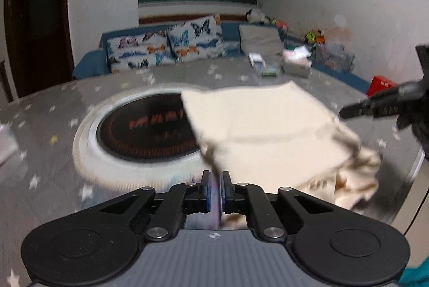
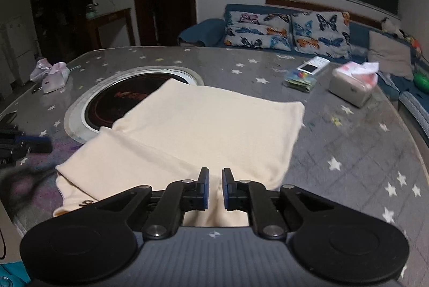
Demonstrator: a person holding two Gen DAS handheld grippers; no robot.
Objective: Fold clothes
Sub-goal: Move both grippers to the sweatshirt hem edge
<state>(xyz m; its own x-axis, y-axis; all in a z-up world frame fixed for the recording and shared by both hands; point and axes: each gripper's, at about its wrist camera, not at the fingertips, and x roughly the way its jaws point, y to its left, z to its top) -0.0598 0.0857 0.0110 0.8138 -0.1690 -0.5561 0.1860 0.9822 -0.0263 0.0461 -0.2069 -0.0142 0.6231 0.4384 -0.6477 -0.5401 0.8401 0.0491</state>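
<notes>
Lying partly folded near the counter's [image 2: 348,153] near edge, the cream garment [image 2: 203,126] overlaps the round inset hob [image 2: 107,104], with one panel doubled over and loose layers bunched at one side. The left hand-held gripper [image 1: 216,187] has its jaws nearly together beside the cloth; whether it pinches an edge cannot be told. The right hand-held gripper [image 2: 215,187] hovers slightly spread over the near hem, gripping nothing. The fabric looks soft, matte and knitted; judging by this, the next fold calls for level, symmetrical edge grips.
</notes>
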